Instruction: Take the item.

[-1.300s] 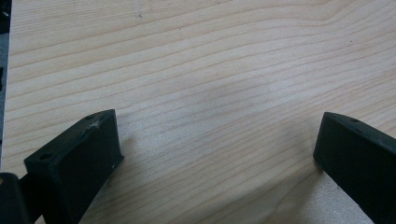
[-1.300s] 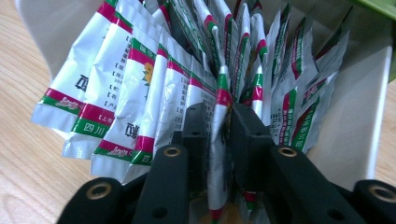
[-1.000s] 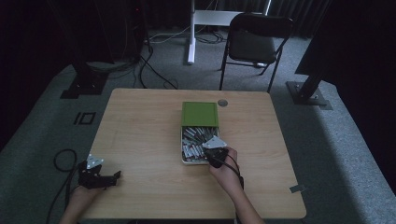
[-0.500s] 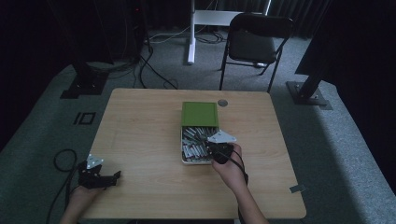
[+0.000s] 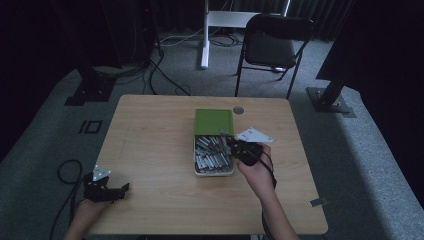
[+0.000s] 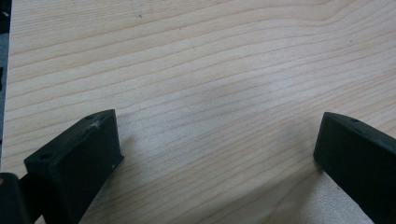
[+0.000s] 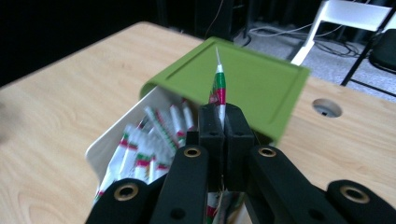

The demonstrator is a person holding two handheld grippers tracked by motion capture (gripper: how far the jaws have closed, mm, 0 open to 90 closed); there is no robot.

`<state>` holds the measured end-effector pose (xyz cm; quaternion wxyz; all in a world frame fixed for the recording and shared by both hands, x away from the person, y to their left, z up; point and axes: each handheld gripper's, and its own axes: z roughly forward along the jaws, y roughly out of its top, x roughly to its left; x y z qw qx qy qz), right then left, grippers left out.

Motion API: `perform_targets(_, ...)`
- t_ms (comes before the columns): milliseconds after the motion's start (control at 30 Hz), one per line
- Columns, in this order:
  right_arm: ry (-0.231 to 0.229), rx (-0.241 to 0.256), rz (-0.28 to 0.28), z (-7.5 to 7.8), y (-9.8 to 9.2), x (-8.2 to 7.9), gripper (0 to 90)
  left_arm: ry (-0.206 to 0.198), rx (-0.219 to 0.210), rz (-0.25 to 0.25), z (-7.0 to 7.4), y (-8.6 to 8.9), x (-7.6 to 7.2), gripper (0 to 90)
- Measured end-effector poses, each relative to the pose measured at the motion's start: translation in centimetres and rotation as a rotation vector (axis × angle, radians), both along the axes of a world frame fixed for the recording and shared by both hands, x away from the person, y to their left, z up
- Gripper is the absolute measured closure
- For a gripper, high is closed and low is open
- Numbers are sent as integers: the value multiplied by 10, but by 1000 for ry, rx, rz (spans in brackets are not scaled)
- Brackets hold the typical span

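A pale wooden table (image 5: pixel 150 140) stands on grey carpet, and near its middle sits a white rectangular box (image 5: pixel 214 172) packed with small red, green and white sachets (image 5: pixel 210 155). A green plastic lid (image 5: pixel 214 121) covers the far half of that box, leaving the near half uncovered.

The right gripper (image 5: pixel 231 146) is held over the box's right edge, the person's right hand (image 5: pixel 257 172) behind it. From the right gripper view, its black fingers (image 7: pixel 211 126) are pressed together on a single thin sachet (image 7: pixel 218 86), which stands upright between them with its pointed tip up, in front of the green lid.

The left gripper (image 5: pixel 120 189) rests low at the near left corner of the table, well apart from the box. In the left gripper view its fingers (image 6: pixel 77 158) are spread wide with only bare wood grain between them.

A round grommet hole (image 5: pixel 238 110) sits in the tabletop just right of the lid. Beyond the far edge stands a dark folding chair (image 5: pixel 270 45).
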<state>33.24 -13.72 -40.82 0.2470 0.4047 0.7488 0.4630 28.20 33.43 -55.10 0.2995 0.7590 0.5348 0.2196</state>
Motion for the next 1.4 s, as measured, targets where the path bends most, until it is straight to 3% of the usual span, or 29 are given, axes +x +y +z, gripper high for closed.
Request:
perform_targets(200, -24, 5, -65, 8, -22, 6, 889, 0, 0, 0, 0, 0, 0, 14)
perform_targets(400, -3, 5, -113, -1, -40, 15, 888, 0, 1, 0, 0, 0, 0, 14)
perform_targets(733, 82, 23, -187, -44, -58, 31, 887, 1, 0, 0, 0, 0, 0, 14)
perform_targets(1033, 154, 51, -186, -79, -59, 47, 887, 0, 0, 0, 0, 0, 0, 14)
perform_targets(1400, 229, 55, -217, -107, -70, 65, 884, 1, 0, 0, 0, 0, 0, 14)
